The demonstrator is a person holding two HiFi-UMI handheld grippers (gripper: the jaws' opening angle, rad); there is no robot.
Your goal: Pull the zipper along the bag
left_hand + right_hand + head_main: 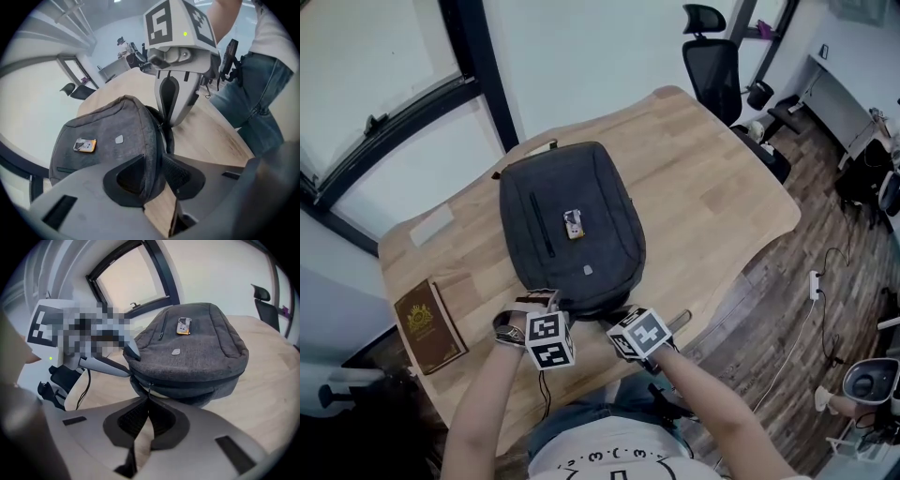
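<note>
bag on table | book left of bag, near edge

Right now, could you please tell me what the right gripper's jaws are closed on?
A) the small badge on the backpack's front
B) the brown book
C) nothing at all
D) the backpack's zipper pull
D: in the right gripper view, the right gripper has its jaws together on the zipper pull at the near edge of the grey backpack.
</note>
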